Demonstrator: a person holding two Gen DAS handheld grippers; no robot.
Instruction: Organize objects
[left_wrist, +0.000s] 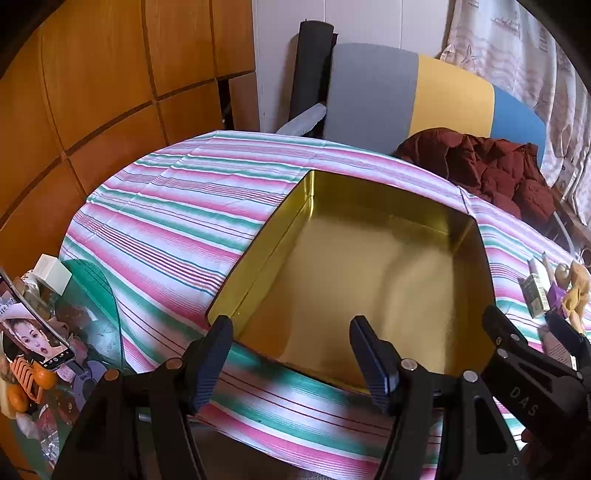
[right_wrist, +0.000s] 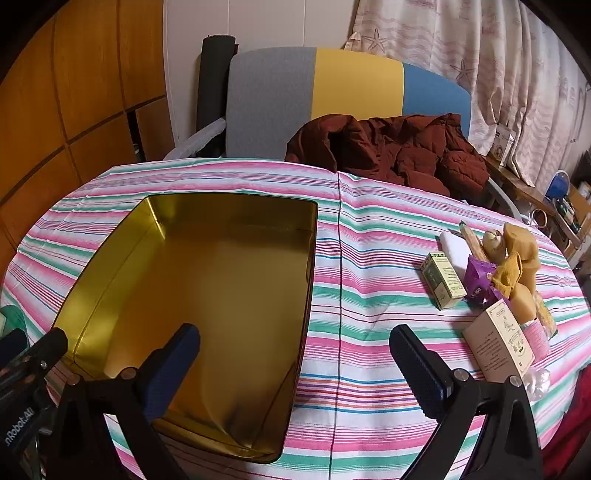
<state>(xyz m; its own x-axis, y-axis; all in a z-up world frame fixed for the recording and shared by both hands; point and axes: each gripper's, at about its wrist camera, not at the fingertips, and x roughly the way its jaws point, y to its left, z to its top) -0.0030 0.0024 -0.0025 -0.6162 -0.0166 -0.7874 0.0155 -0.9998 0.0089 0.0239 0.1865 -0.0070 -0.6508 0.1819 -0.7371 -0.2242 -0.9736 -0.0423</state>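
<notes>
A gold metal tin (left_wrist: 295, 206) (right_wrist: 155, 214) lies open and empty on the striped tablecloth (left_wrist: 166, 206) (right_wrist: 369, 258). My left gripper (left_wrist: 291, 354) is open and empty over the tin's near edge. My right gripper (right_wrist: 295, 365) is open and empty over the tin's right near corner; it also shows in the left wrist view (left_wrist: 532, 328). A cluster of small items lies to the right: a green box (right_wrist: 443, 278) (left_wrist: 533, 295), a purple packet (right_wrist: 478, 280), a beige box (right_wrist: 498, 339), a white block (right_wrist: 456, 247) and yellow-brown pieces (right_wrist: 517, 254).
A striped-back chair (right_wrist: 332, 96) with a dark red jacket (right_wrist: 388, 151) stands behind the table. A phone (left_wrist: 33, 328) and clutter under a green glass edge (left_wrist: 99, 295) lie at the left. Wooden wall panels (left_wrist: 74, 92) are left; curtains (right_wrist: 480, 55) are right.
</notes>
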